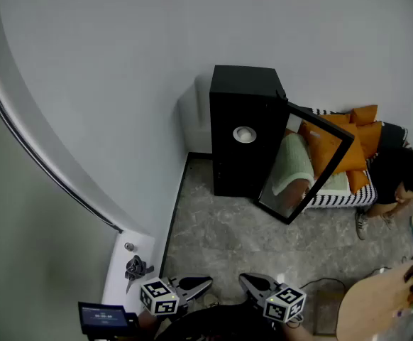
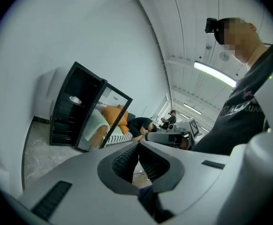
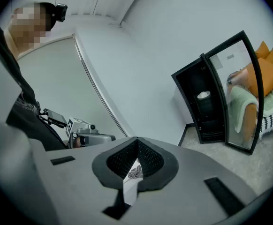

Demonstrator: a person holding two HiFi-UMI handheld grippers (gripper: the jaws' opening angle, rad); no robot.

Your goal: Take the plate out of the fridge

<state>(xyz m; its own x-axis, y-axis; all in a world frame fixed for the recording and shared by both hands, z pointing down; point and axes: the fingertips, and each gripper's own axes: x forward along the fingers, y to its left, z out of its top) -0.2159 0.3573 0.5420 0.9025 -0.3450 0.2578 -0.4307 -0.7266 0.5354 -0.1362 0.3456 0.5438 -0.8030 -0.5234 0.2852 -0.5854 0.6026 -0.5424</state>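
We're holding both grippers low and close in front of us, tipping them slightly downward and angling them in toward each other. The left gripper (image 1: 205,283) is sitting with its jaws closed tip to tip, nothing between them. The right gripper (image 1: 245,280) is doing the same, jaws pressed together and gripping nothing.

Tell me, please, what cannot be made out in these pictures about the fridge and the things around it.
- Plate: all views, too small and far to tell if anything lies on it.
- Fridge lower shelves: head view, too dark to see contents.
- Sofa: head view, partly hidden by the open glass door.
- Wooden table: head view, cut off by the bottom right edge.
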